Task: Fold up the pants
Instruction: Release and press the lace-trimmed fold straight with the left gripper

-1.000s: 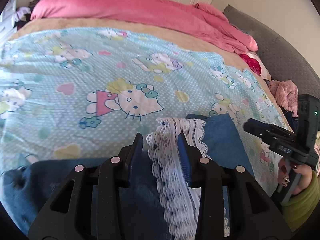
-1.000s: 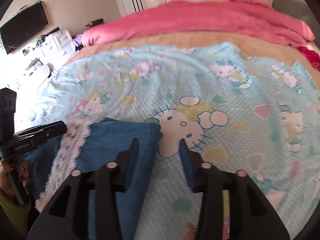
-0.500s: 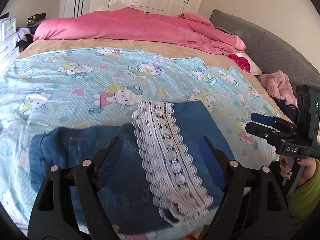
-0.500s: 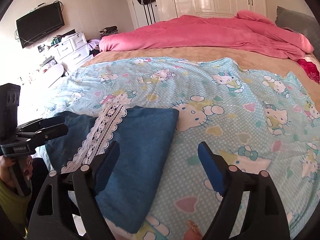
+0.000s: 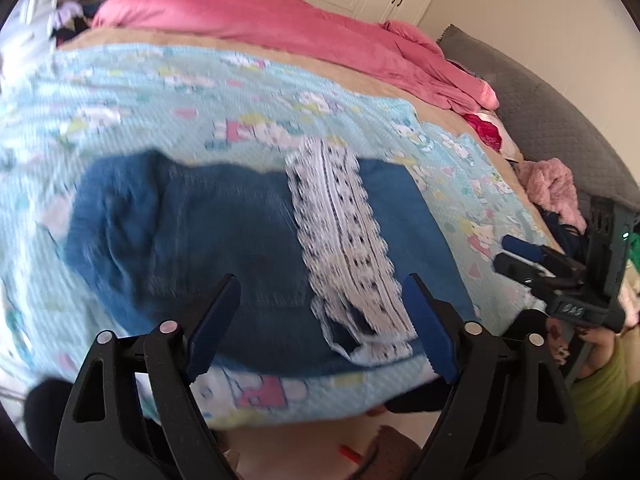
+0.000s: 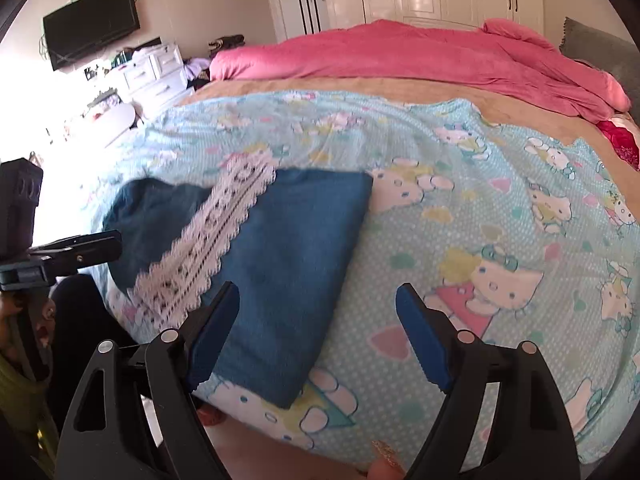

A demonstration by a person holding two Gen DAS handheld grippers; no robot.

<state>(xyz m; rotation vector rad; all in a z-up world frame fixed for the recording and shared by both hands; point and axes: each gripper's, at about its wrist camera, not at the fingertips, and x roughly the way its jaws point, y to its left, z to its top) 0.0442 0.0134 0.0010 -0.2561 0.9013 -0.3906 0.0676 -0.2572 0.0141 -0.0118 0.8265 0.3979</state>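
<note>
The blue denim pants [image 5: 224,240] lie folded on the Hello Kitty bedsheet [image 5: 200,92] near the bed's front edge, with a white lace hem band [image 5: 344,236] across the top layer. They also show in the right wrist view [image 6: 288,256], with the lace [image 6: 208,240] at their left. My left gripper [image 5: 320,320] is open and empty, held back above the pants' near edge. My right gripper [image 6: 318,332] is open and empty, above the pants' right edge. Each gripper shows in the other's view, the right one [image 5: 520,256] and the left one [image 6: 80,248].
A pink duvet [image 6: 400,56] lies bunched at the far end of the bed. A grey headboard [image 5: 560,120] and a pink fluffy garment [image 5: 552,188] are at the right. A dresser [image 6: 152,72] and a wall TV [image 6: 92,24] stand left. The floor [image 5: 320,440] lies below the bed edge.
Both grippers opened, let go of the pants and pulled back toward the bed's front edge. The pants stay folded on the sheet.
</note>
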